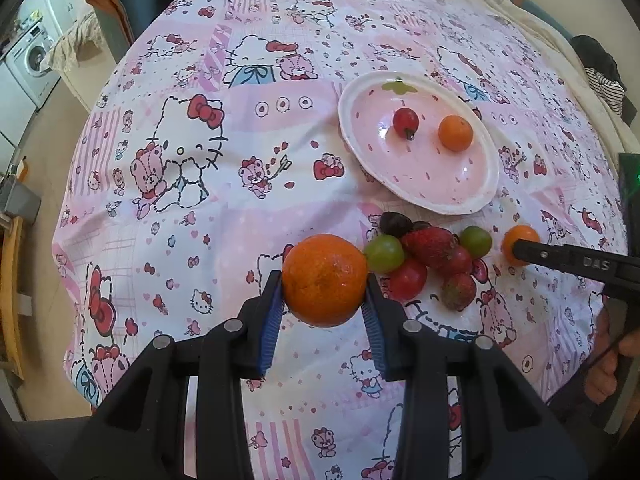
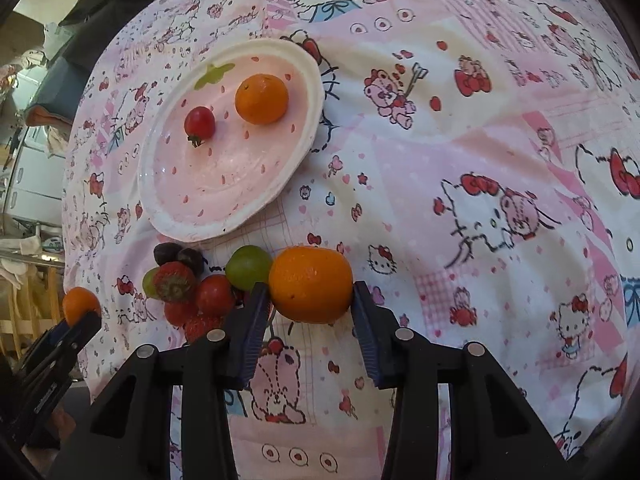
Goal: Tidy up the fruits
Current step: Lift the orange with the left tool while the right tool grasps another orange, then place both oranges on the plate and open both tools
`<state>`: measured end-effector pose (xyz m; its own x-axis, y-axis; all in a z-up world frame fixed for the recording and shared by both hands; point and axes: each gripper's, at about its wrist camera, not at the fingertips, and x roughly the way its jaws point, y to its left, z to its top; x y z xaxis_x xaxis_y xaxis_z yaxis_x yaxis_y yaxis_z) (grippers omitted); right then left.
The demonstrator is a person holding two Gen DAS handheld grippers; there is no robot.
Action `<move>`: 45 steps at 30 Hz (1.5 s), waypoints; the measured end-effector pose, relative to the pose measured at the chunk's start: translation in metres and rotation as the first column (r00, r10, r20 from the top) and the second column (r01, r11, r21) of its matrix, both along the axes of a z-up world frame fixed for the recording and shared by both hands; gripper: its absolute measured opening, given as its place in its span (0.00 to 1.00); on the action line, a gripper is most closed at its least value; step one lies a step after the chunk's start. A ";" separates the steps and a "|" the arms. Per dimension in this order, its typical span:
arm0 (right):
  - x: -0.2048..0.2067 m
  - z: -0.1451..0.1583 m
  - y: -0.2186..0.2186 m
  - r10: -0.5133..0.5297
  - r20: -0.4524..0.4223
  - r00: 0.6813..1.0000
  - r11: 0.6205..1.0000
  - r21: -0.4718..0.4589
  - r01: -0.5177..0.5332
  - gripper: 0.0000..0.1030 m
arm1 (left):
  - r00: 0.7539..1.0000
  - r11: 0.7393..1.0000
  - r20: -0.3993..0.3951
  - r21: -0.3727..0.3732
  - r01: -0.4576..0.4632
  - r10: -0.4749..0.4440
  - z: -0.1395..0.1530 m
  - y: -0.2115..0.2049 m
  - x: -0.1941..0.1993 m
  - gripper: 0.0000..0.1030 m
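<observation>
Table (image 1: 240,208) | plate (image 1: 486,188) holds tomato (image 1: 405,121) and orange (image 1: 455,133) | loose pile (image 1: 430,256) beside it awaits sorting | left gripper (image 1: 325,300) jaws clamped on tangerine (image 1: 325,279) | right gripper (image 2: 308,304) jaws clamped on mandarin (image 2: 310,285).

Both grippers clamp oranges beside the plate (image 1: 416,196): the left gripper (image 1: 325,286) grips one orange (image 1: 324,280), the right gripper (image 2: 308,294) another orange (image 2: 310,284).
</observation>
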<state>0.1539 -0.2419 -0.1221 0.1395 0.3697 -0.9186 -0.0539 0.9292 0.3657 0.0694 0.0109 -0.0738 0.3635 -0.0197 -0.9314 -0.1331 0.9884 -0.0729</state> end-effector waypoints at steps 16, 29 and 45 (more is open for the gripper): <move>0.013 0.074 -0.024 -0.092 0.246 0.965 0.986 0.157 0.054 0.42 | 0.985 0.999 0.171 0.038 -0.037 0.030 0.057 0.020 0.039 0.33; 0.070 0.084 0.003 -0.034 0.308 0.951 0.983 0.181 -0.024 0.42 | 0.981 0.993 0.176 0.100 0.064 -0.081 0.052 -0.006 0.111 0.33; 0.140 0.025 0.043 0.038 0.204 0.978 0.980 0.184 -0.076 0.43 | 0.982 0.983 0.047 0.003 0.184 -0.184 -0.032 -0.034 0.164 0.33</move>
